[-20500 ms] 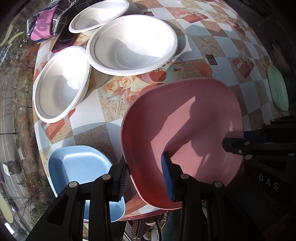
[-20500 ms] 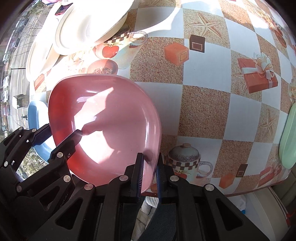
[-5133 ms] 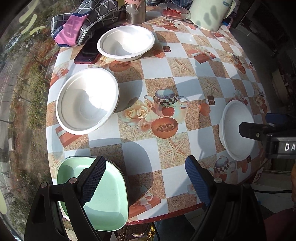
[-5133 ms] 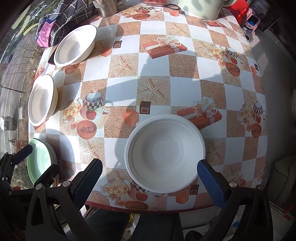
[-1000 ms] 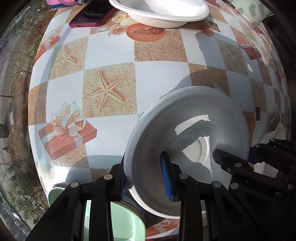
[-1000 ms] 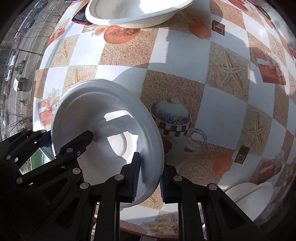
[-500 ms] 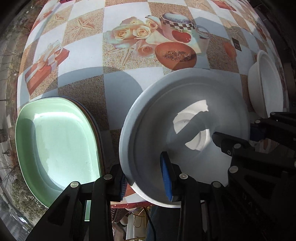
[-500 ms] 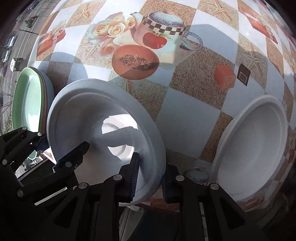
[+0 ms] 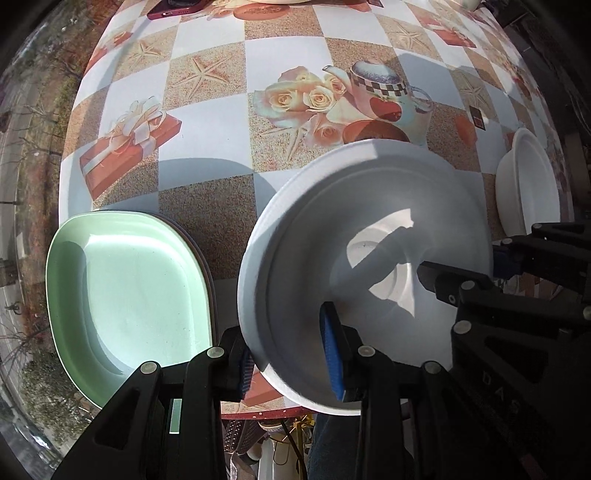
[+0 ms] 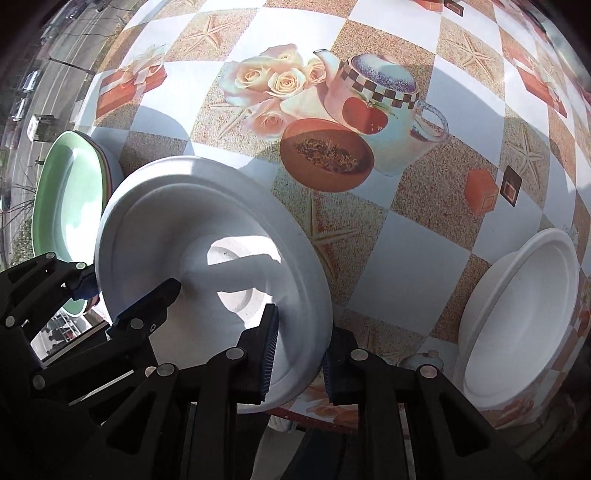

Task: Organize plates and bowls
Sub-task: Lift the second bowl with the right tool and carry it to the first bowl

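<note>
Patterned tablecloth (image 9: 207, 122) now shows beneath the white bowl (image 9: 369, 258), carried nearer the second bowl (image 10: 517, 325) than a second ago. Left gripper (image 9: 291, 354) and right gripper (image 10: 297, 354) each clamp its rim above the table edge, beside the green plate (image 9: 125, 288).

Btwn the green plate stack (image 9: 125, 288) at the table's near-left edge and the white bowl (image 10: 524, 325) near-right lies bare tablecloth (image 9: 207, 122), but the held bowl (image 9: 369, 266) fills most of that gap, w/ a phone (image 9: 173, 7) at the far edge.
</note>
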Demonstrator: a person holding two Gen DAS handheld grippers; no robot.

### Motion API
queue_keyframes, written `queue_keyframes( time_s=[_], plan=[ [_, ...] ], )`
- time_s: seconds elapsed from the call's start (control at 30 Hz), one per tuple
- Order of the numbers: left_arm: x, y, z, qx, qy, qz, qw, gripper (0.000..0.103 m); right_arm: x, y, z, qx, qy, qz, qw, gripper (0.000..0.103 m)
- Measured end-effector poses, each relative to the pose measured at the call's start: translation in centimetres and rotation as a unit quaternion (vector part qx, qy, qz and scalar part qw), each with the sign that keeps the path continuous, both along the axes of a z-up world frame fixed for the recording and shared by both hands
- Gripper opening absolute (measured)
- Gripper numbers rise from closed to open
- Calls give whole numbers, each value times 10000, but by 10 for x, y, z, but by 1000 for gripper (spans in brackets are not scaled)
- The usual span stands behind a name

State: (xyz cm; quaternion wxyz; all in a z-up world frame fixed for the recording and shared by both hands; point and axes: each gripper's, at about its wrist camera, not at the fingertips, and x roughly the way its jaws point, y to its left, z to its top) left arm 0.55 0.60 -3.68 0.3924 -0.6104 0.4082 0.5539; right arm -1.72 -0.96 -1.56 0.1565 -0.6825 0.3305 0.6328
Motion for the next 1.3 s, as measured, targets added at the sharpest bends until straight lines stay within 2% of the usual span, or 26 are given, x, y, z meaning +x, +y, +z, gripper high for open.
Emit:
queue_keyframes(
  time_s=[0.27,0.4,0.5,0.57,0.63,0.7,0.77,1.0,1.3],
  plan=[
    [33,39,38,442,114,-468,9979,35,31,28,35,220,171,-626,9976,23],
    [50,62,53,653,127,-762,9949,35,60,49,45,292,290,-1041,9937,23],
    [64,72,67,753,135,-1050,9915,35,89,39,51,338,323,-1391,9892,23],
    [104,89,77,789,108,-1242,9891,35,104,47,54,358,320,-1617,9857,23],
    [116,96,80,806,87,-1462,9859,35,119,54,56,365,301,-1869,9812,23],
    [128,105,75,799,65,-1658,9829,35,138,65,56,363,267,-2104,9766,23],
    [133,131,48,767,48,-1848,9798,35,152,78,54,336,223,-2313,9721,23],
    [164,154,32,609,19,-2234,9728,35,198,90,48,209,92,-2762,9608,23],
    [180,166,21,407,50,-2388,9702,35,241,112,43,70,41,-2916,9565,23]
  ],
)
